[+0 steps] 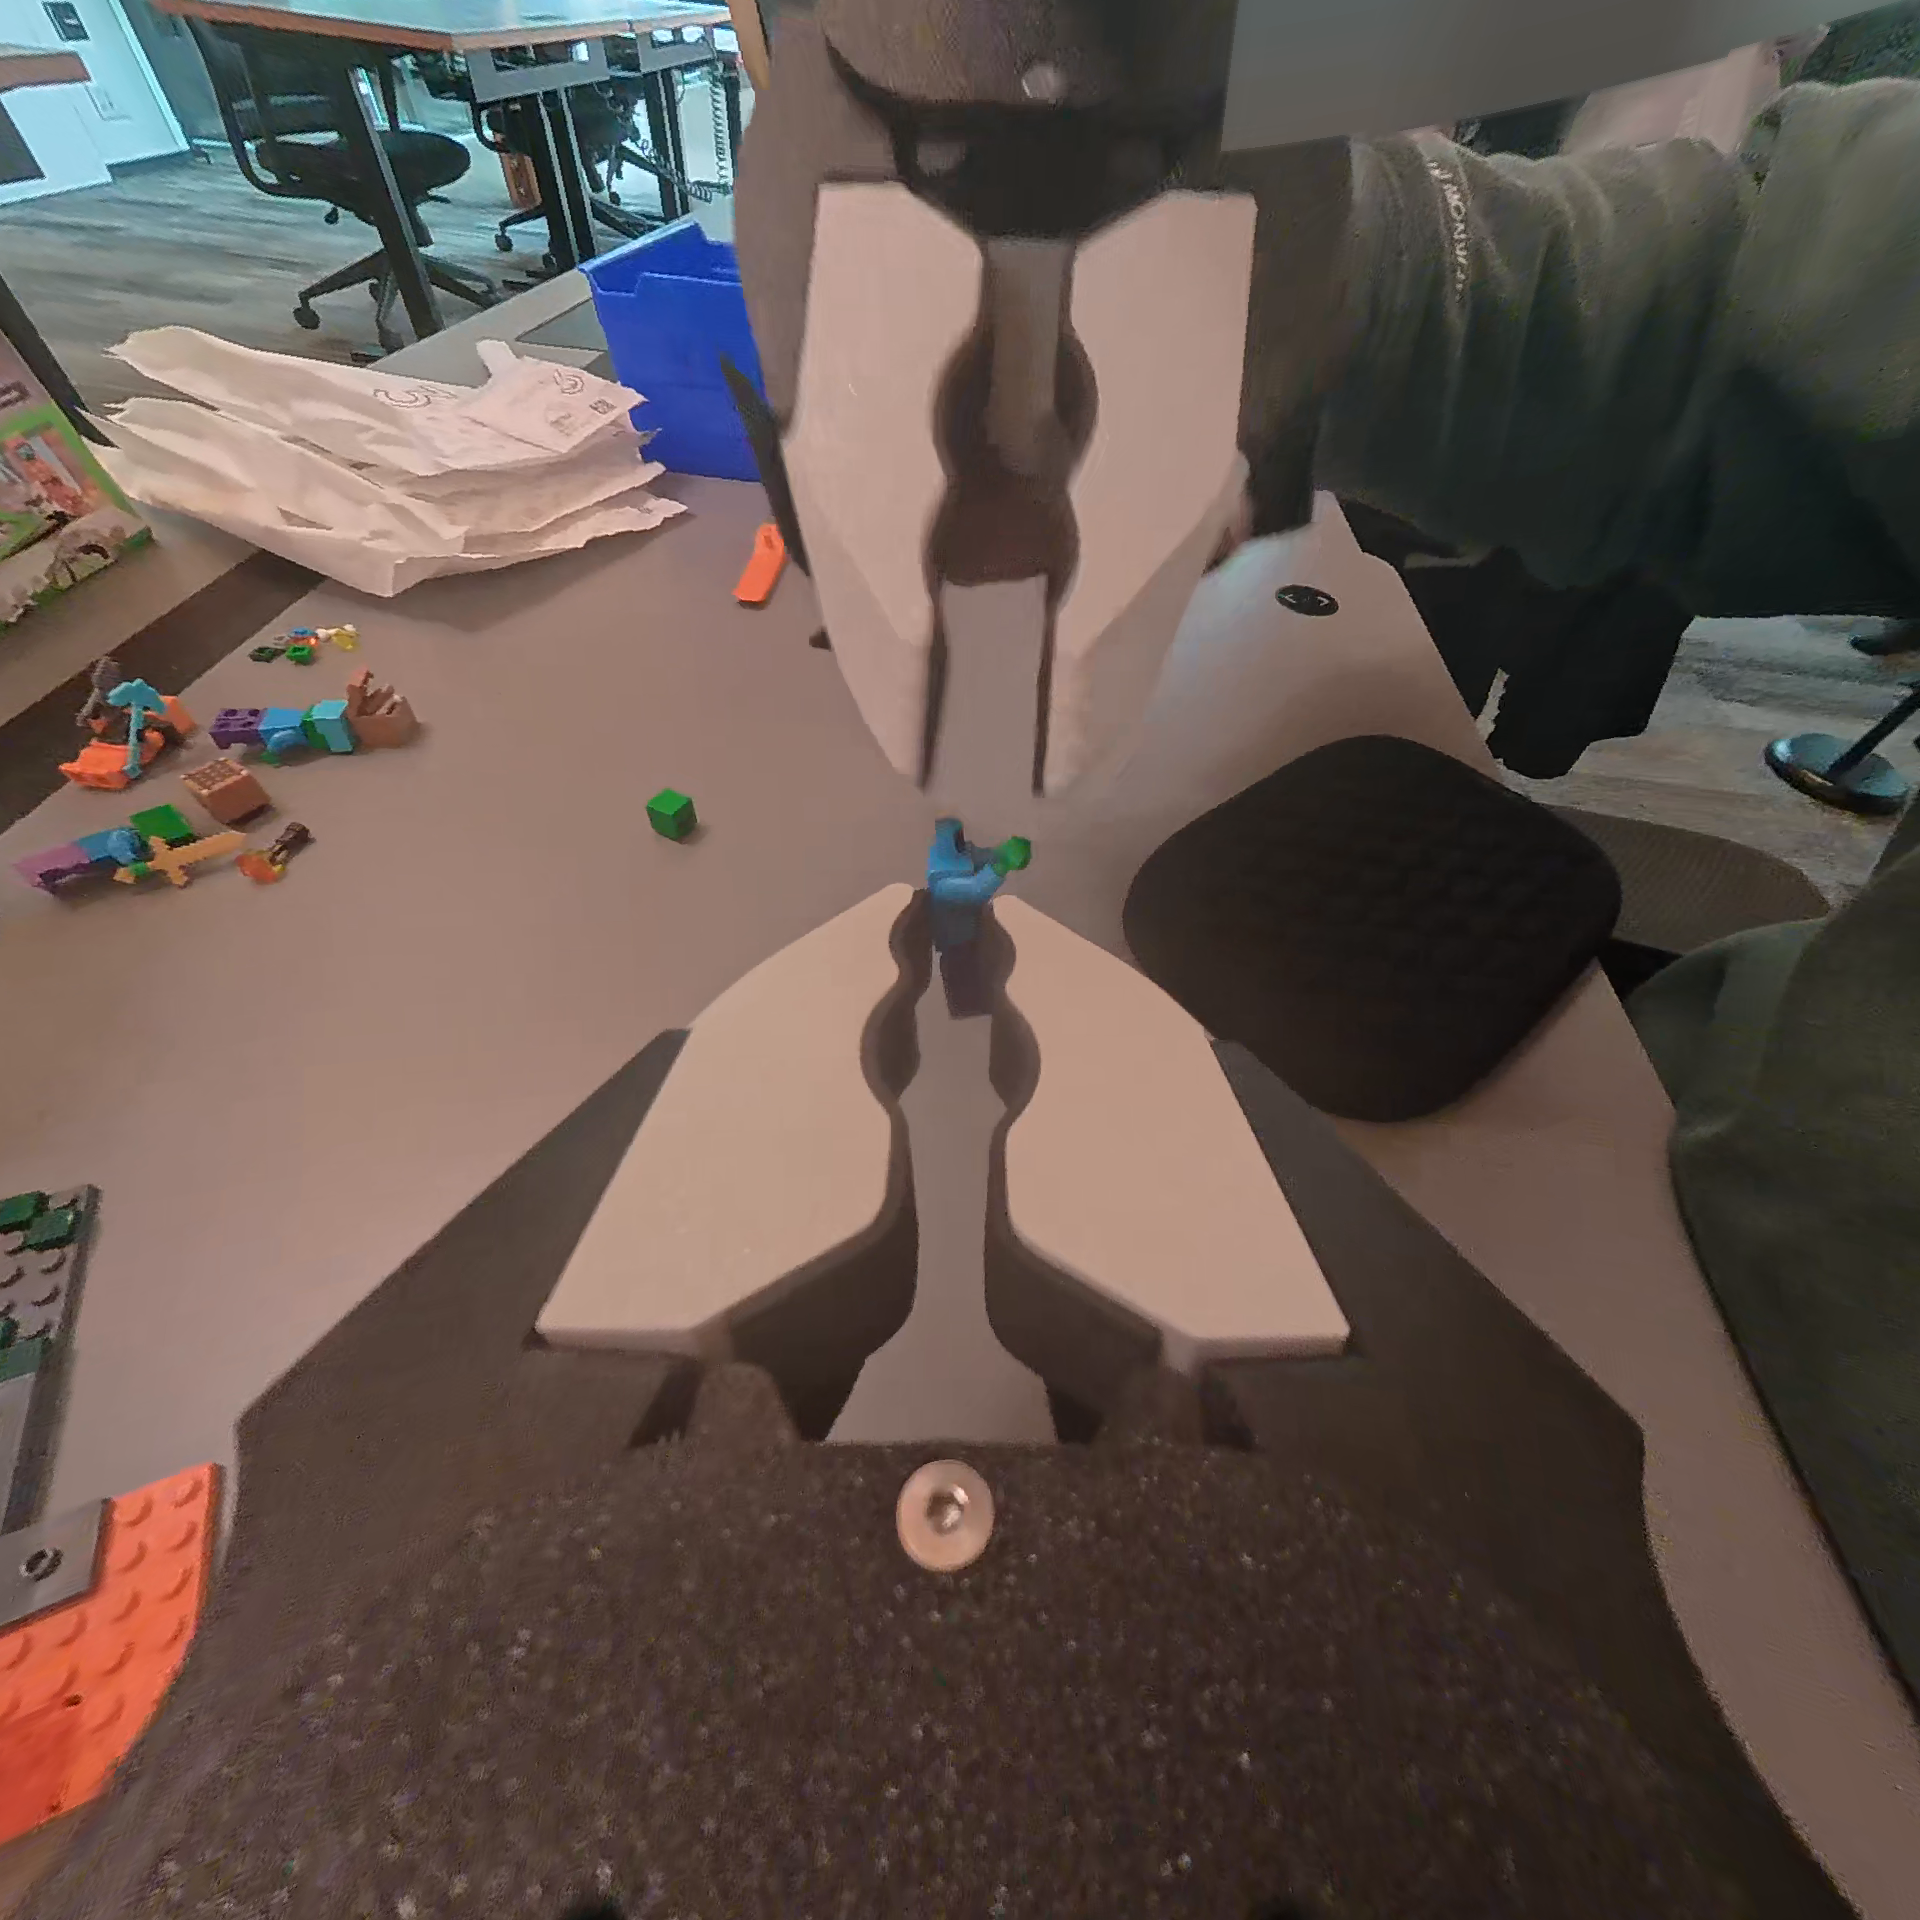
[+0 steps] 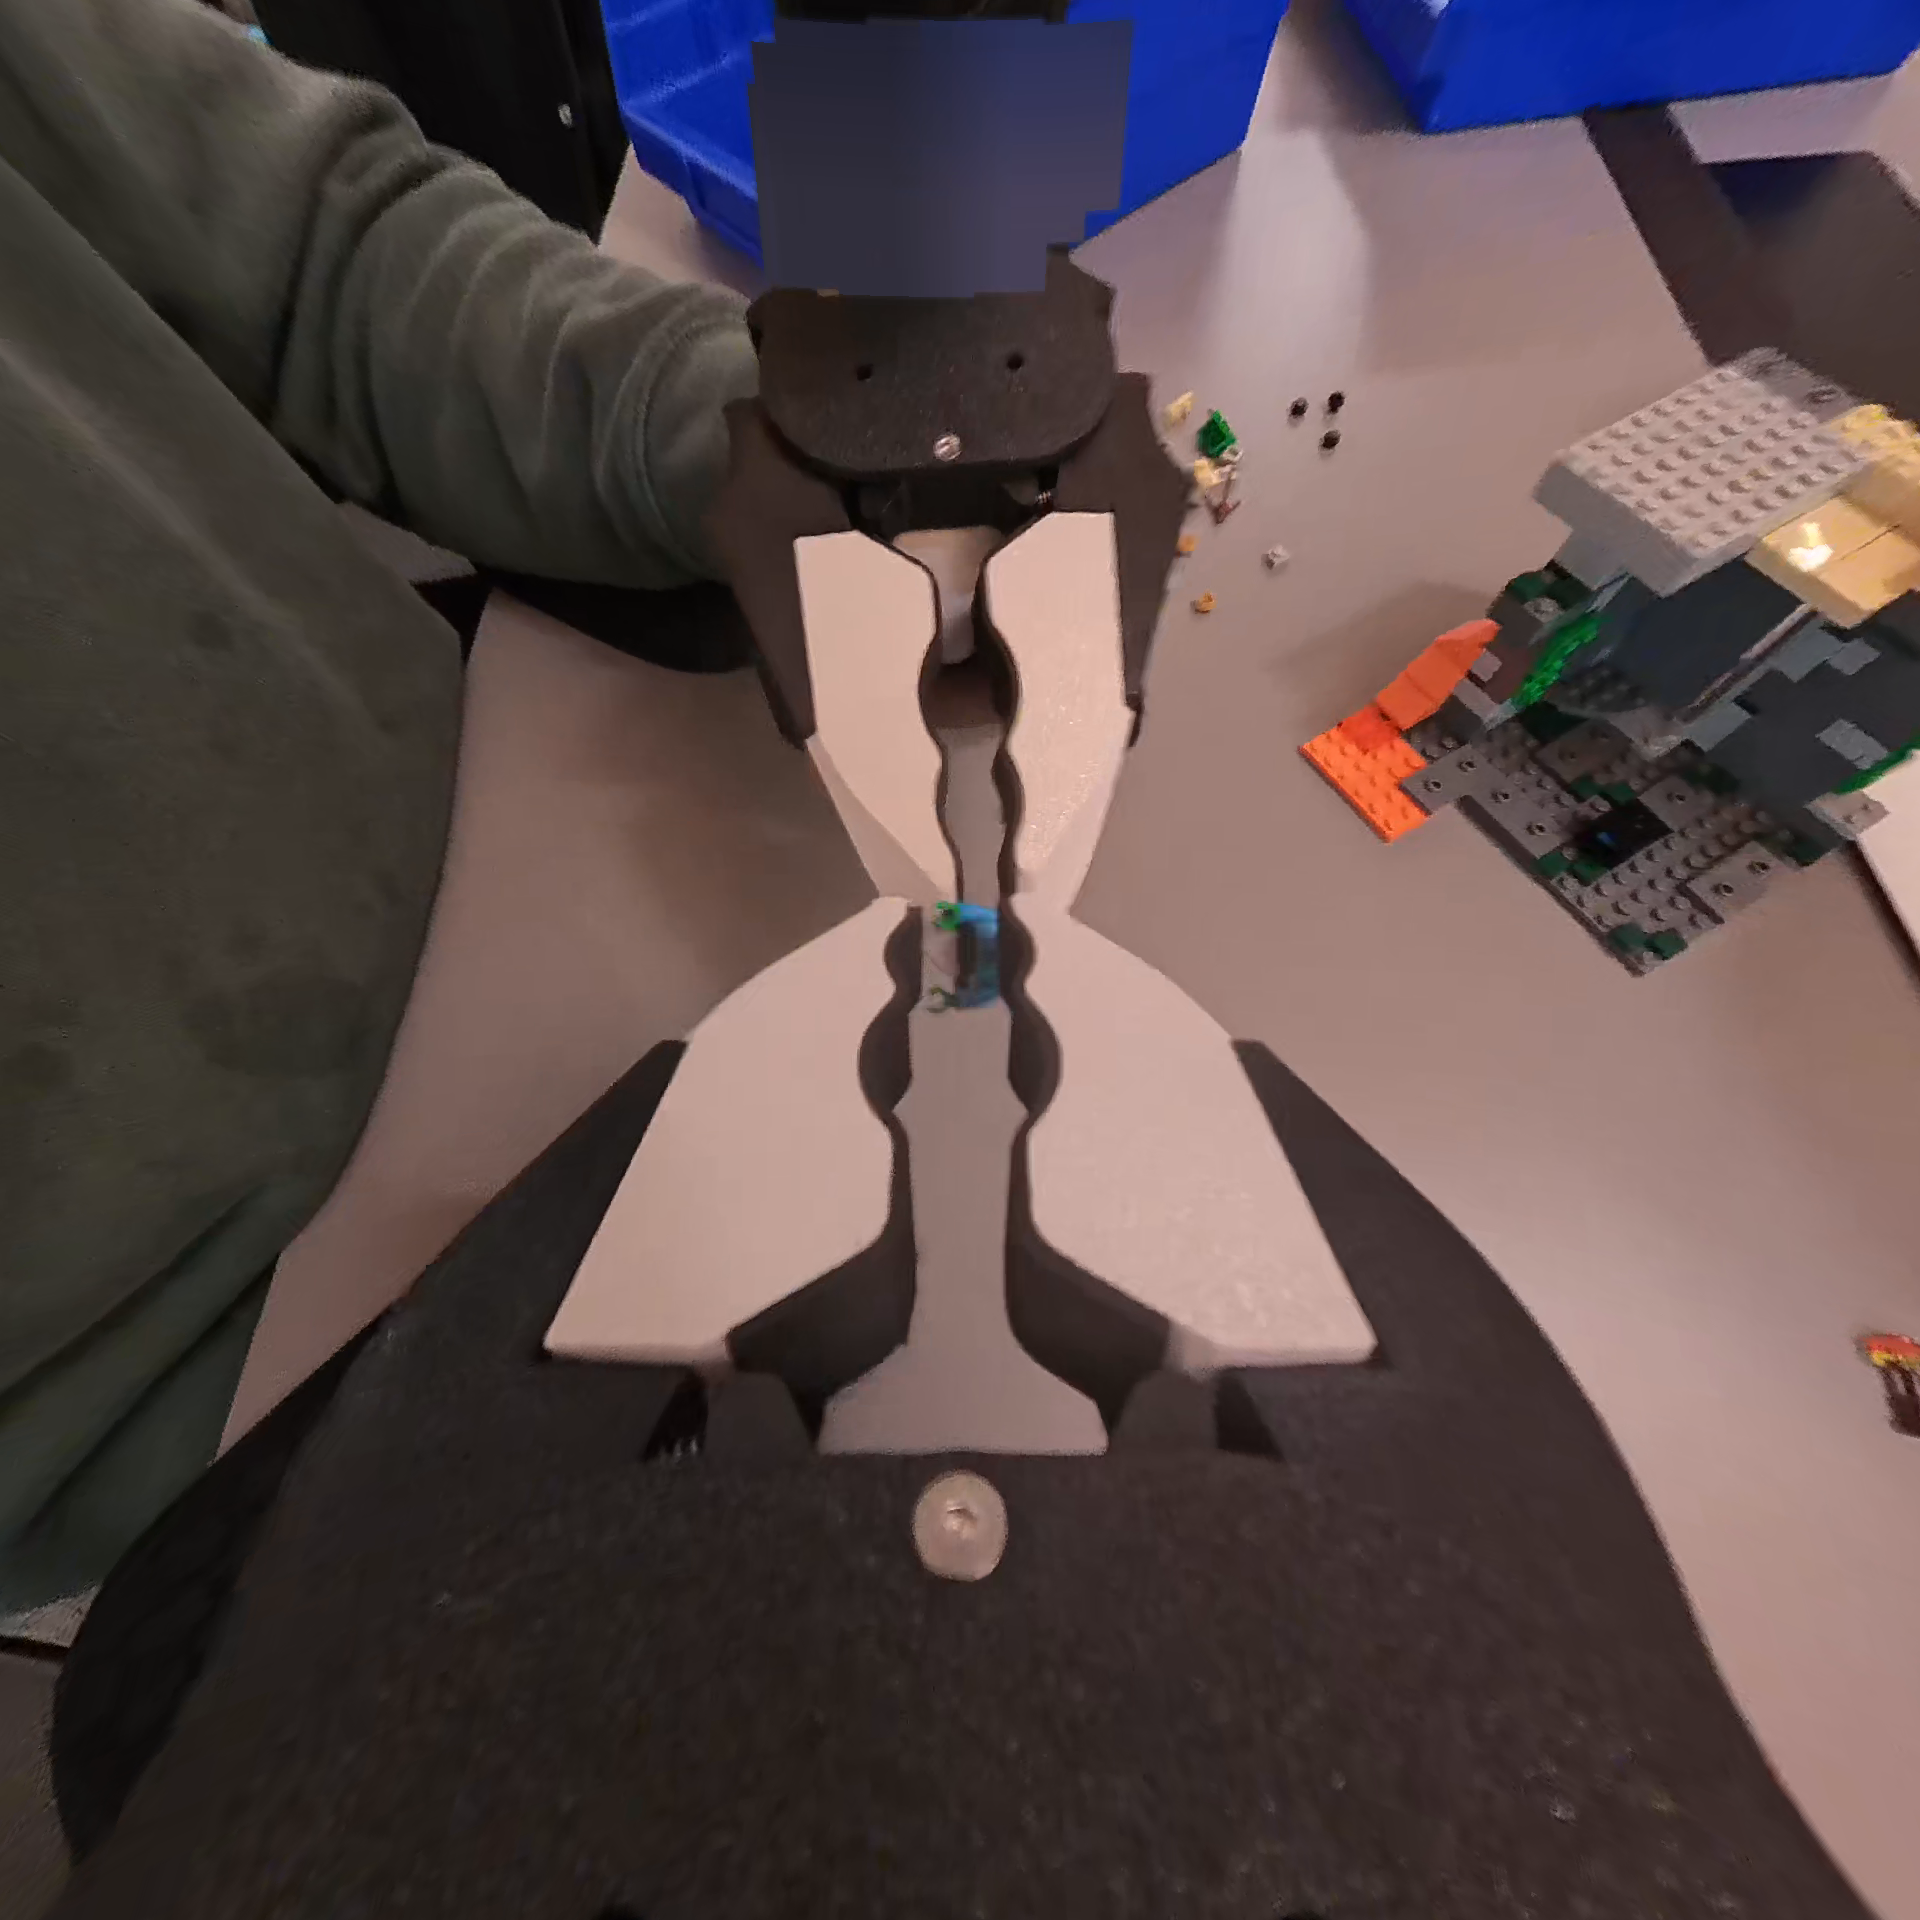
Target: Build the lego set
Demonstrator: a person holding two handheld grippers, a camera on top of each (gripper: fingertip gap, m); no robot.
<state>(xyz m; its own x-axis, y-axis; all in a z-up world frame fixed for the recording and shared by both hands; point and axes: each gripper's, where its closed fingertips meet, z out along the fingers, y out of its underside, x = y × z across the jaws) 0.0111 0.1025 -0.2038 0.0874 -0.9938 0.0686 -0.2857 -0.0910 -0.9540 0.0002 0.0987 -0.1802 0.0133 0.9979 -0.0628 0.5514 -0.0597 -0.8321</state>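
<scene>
My left gripper (image 1: 956, 920) is shut on the dark legs of a small headless toy figure (image 1: 961, 883) with a blue torso and green hands. The torso sticks out past the fingertips, above the grey table (image 1: 416, 1039). My right gripper (image 1: 982, 779) faces it from the far side, blurred, its fingers apart with bare table showing between them, the tips just short of the figure. In the right wrist view the figure (image 2: 977, 956) shows end-on between my right gripper's (image 2: 961, 920) fingertips, with a gap on its left side, and the left gripper (image 2: 977, 883) meets it tip to tip. A green cube (image 1: 670, 814) lies on the table to the left.
A black pad (image 1: 1371, 925) lies right of the grippers. Loose toy figures and small pieces (image 1: 281, 727), white paper bags (image 1: 364, 457), an orange piece (image 1: 758, 561) and a blue bin (image 1: 675, 343) are at the left and back. A grey brick build (image 2: 1662, 707) stands at the right. A person's green sleeve (image 2: 260, 520) is at the left. Left and right tips are no more than a few centimetres apart. Left tips and right tips are each some 20 cm from the green cube (image 1: 670, 814).
</scene>
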